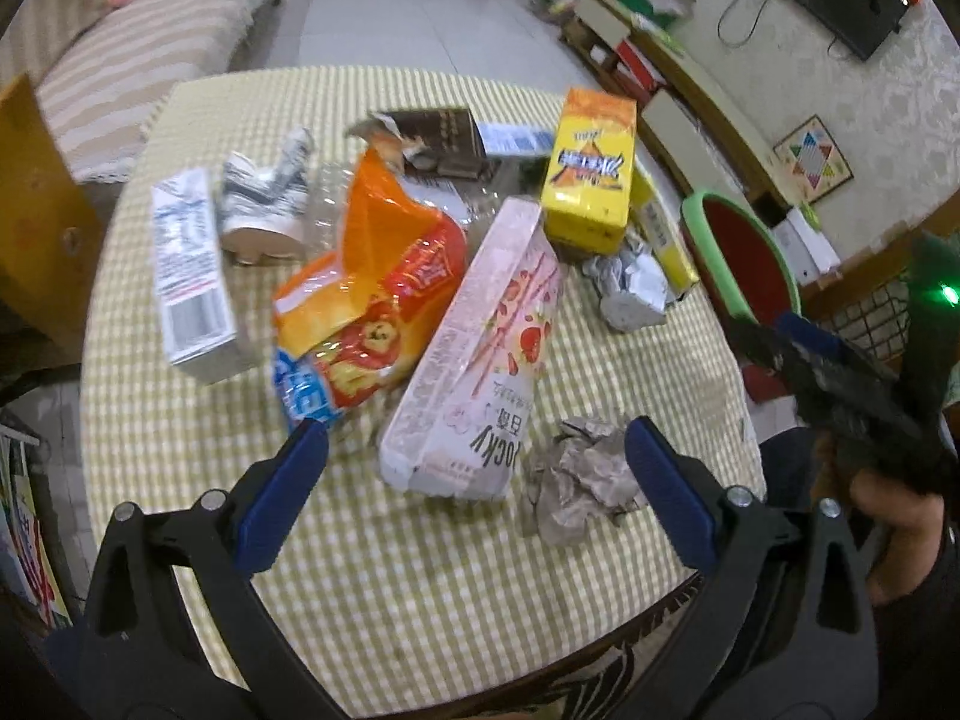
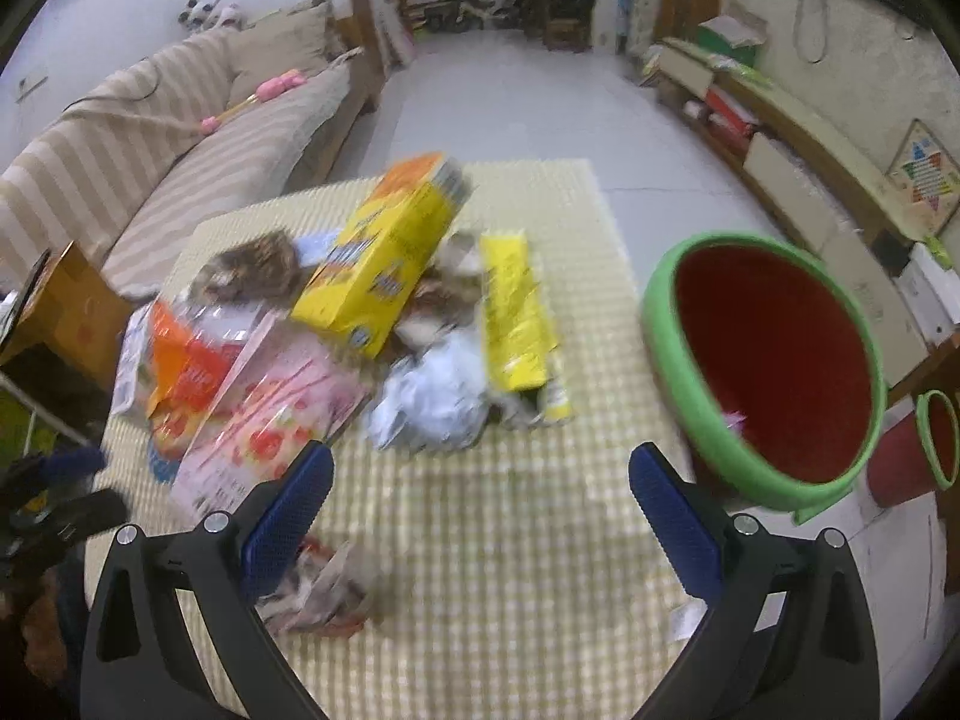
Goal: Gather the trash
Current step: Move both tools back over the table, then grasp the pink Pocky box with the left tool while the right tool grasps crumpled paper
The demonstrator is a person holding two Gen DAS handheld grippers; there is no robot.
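Trash lies heaped on a table with a yellow checked cloth (image 1: 420,588). In the heap are a pink Pocky box (image 1: 480,354), an orange snack bag (image 1: 384,294), a yellow box (image 1: 591,174), a white carton (image 1: 189,270), a silver foil wad (image 1: 633,288) and a crumpled paper (image 1: 585,480). My left gripper (image 1: 477,474) is open, with the near end of the Pocky box and the crumpled paper between its fingers, touching neither. My right gripper (image 2: 480,498) is open and empty over bare cloth. A red bin with a green rim (image 2: 774,372) stands tilted at the table's right edge.
A striped sofa (image 2: 180,138) runs along the far left, and a wooden piece (image 1: 36,210) stands left of the table. Low shelves with boxes (image 2: 780,138) line the right wall. A second small green-rimmed bin (image 2: 936,444) sits low on the right. Tiled floor (image 2: 510,96) lies beyond the table.
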